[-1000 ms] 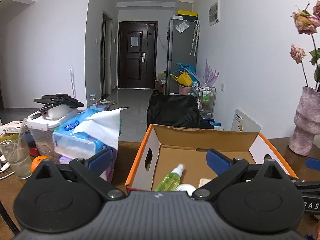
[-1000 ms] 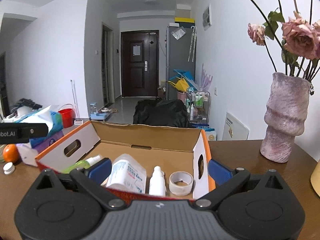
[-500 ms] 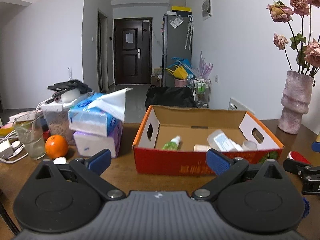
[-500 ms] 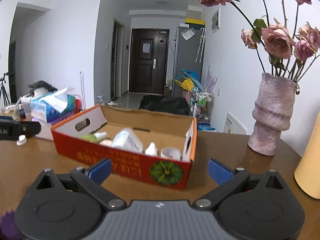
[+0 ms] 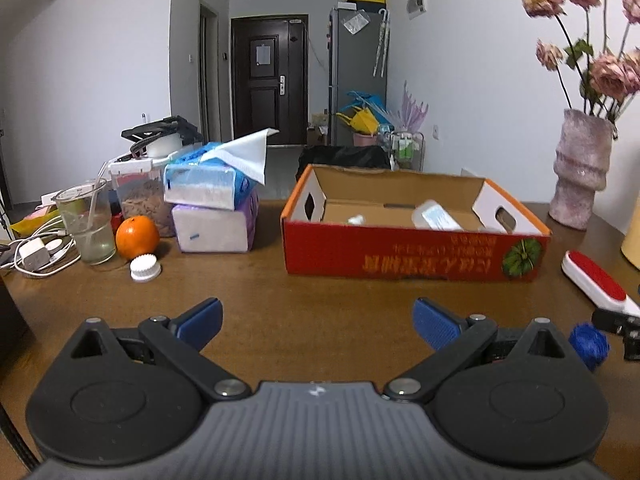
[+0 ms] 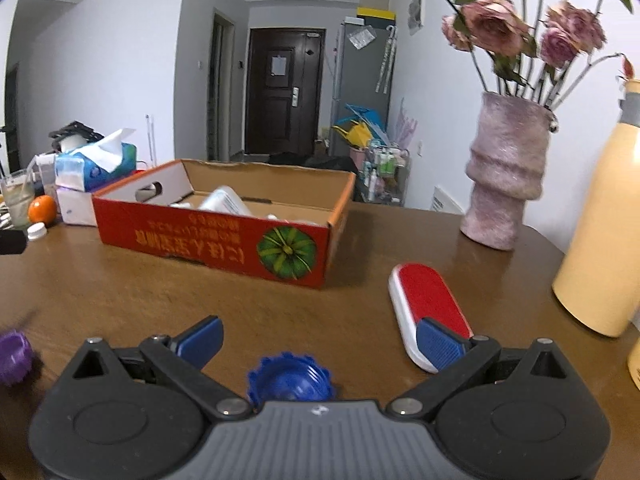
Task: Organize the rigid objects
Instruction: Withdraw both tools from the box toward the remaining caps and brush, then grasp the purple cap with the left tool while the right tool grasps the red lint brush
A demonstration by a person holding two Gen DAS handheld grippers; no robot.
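The blue spiky ball (image 6: 291, 377) lies on the wooden table (image 6: 160, 300) directly below the right gripper (image 6: 319, 338), between its 2 spread, empty fingers; the left gripper (image 5: 316, 317), also spread and empty, sits farther off. The red cardboard box (image 6: 216, 236) stands ahead-left.

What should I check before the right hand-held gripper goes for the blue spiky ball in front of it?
1. Right hand-held gripper open and empty: ok.
2. Blue spiky ball lined up between the fingers: ok, it sits low and centred, close to the gripper body.
3. Red and white brush clear of the closing path: not ok, the right fingertip overlaps it in the right wrist view.
4. Left hand-held gripper out of the way: ok, open, empty, over bare table.
5. Room left in the cardboard box: cannot tell, the near wall hides most of the floor.
6. Purple spiky ball clear of the path: ok, far left.
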